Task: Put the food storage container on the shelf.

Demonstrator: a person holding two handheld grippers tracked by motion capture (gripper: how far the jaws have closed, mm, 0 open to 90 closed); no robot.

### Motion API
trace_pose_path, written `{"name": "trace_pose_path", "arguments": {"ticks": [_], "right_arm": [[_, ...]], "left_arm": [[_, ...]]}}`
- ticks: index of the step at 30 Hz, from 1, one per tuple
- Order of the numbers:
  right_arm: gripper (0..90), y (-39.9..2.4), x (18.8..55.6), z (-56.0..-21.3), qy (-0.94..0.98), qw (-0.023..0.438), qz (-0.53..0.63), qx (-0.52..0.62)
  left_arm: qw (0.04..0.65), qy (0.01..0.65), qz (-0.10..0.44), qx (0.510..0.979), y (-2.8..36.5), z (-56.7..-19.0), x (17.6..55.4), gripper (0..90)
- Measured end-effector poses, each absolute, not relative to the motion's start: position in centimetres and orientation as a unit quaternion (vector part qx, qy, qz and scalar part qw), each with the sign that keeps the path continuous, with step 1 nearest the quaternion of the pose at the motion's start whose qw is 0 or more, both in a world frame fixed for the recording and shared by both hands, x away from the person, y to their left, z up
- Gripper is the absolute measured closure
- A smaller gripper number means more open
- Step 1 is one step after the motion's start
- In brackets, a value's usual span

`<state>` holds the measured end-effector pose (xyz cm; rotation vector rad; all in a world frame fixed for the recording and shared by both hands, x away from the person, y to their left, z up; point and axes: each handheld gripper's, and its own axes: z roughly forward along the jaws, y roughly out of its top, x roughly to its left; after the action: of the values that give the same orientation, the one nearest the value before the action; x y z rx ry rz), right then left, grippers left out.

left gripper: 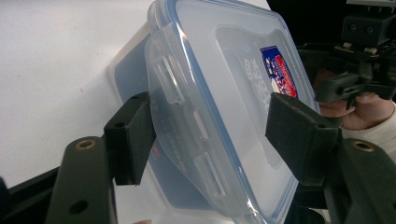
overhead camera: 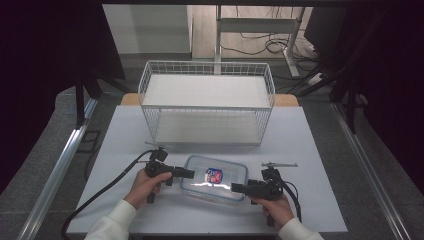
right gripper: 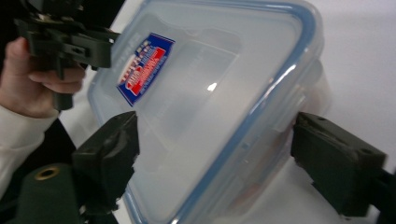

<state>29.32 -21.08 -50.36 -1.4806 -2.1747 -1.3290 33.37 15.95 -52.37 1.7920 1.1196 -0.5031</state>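
Container (overhead camera: 215, 179) edges sit between both gaping tools (overhead camera: 187, 173) (overhead camera: 235, 188), neither gripping yet.

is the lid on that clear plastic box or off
On. The blue-rimmed lid sits flat over the box; whether its side latches are snapped down cannot be told.

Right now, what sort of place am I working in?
Probably a lab or recording booth, not a kitchen: black curtains at the sides, loose cables on the floor behind, and a bare table holding a wire rack and a box.
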Motion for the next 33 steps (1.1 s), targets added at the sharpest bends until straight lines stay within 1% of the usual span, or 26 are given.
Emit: {"name": "trace_pose_path", "arguments": {"ticks": [1, 3, 5, 6, 7, 11, 13, 21, 27, 28, 33], "right_arm": [[17.1, -21.1, 29.3, -50.4, -0.734, 0.097, -0.449, -0.500], [21.5, -21.2, 29.4, -50.4, -0.735, 0.094, -0.444, -0.504], [25.3, -21.5, 29.4, -50.5, -0.724, 0.112, -0.441, -0.518], [29.2, -21.6, 29.3, -50.4, -0.721, 0.114, -0.442, -0.520], [31.1, -21.7, 29.3, -50.3, -0.719, 0.113, -0.444, -0.522], [34.6, -21.8, 29.1, -50.1, -0.713, 0.113, -0.446, -0.529], [38.2, -21.9, 28.9, -49.9, -0.707, 0.115, -0.448, -0.536], [45.0, -22.1, 28.4, -49.5, -0.691, 0.121, -0.454, -0.549], [47.3, -22.2, 28.2, -49.3, -0.687, 0.122, -0.455, -0.553], [49.2, -22.2, 28.1, -49.2, -0.685, 0.125, -0.457, -0.554], [49.9, -22.3, 28.0, -49.1, -0.687, 0.122, -0.458, -0.551]], "left_arm": [[0.466, 0.456, -0.205, 0.730, 16.0, -52.4, 33.4, 33.9], [0.465, 0.458, -0.206, 0.730, 16.0, -52.3, 33.4, 34.1], [0.463, 0.457, -0.206, 0.731, 16.0, -52.3, 33.3, 34.5], [0.463, 0.457, -0.206, 0.731, 16.0, -52.3, 33.3, 34.7], [0.461, 0.456, -0.206, 0.733, 16.0, -52.2, 33.3, 34.7], [0.461, 0.454, -0.201, 0.735, 16.1, -52.0, 33.0, 35.7], [0.461, 0.453, -0.198, 0.737, 16.1, -51.8, 32.9, 36.6], [0.459, 0.451, -0.186, 0.742, 16.3, -51.1, 32.0, 39.9], [0.459, 0.455, -0.184, 0.740, 16.3, -50.8, 31.7, 41.8], [0.459, 0.455, -0.184, 0.741, 16.4, -50.7, 31.6, 41.9], [0.461, 0.455, -0.184, 0.739, 16.5, -50.6, 31.4, 43.6]]}}
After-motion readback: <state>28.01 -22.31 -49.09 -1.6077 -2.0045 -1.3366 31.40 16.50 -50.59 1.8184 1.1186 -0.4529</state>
